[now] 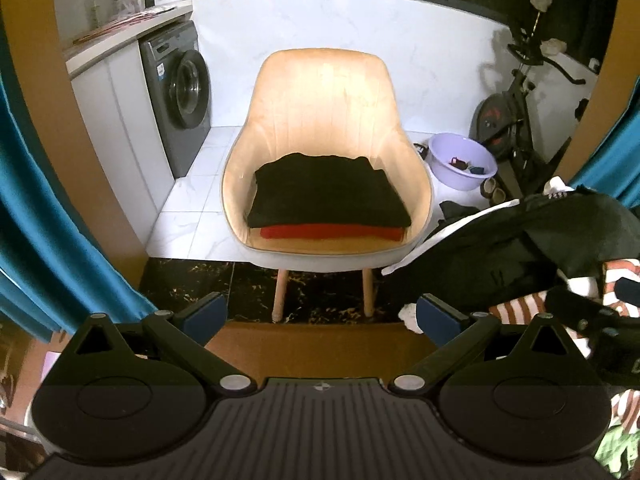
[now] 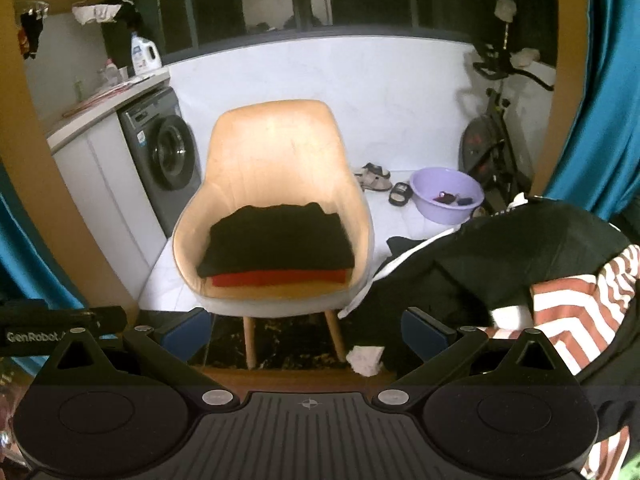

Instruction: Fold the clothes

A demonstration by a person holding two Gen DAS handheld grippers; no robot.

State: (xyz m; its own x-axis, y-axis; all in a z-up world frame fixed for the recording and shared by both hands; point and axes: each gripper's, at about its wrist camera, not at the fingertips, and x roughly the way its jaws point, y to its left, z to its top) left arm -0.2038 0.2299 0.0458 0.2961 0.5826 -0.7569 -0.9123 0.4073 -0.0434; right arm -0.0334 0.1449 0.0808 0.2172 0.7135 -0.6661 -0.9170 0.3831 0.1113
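A folded black garment [image 1: 329,192] [image 2: 278,242] lies on a folded red garment [image 1: 332,233] [image 2: 280,278] on the seat of a beige chair [image 1: 324,92] [image 2: 276,148]. At the right a pile of unfolded clothes holds a black garment [image 1: 520,236] [image 2: 520,248] and a red-and-white striped one [image 1: 520,304] [image 2: 576,308]. My left gripper [image 1: 322,316] is open, well short of the chair, with nothing between its blue pads. My right gripper [image 2: 308,330] is open too, empty, beside the pile.
A grey washing machine [image 1: 180,92] [image 2: 164,148] stands left under a counter. A purple basin [image 1: 460,160] [image 2: 446,196], sandals [image 2: 376,176] and an exercise bike [image 1: 516,112] [image 2: 492,140] are at the right. Blue curtains [image 1: 48,220] [image 2: 592,120] flank the doorway. White cloth [image 2: 366,358] lies on the floor.
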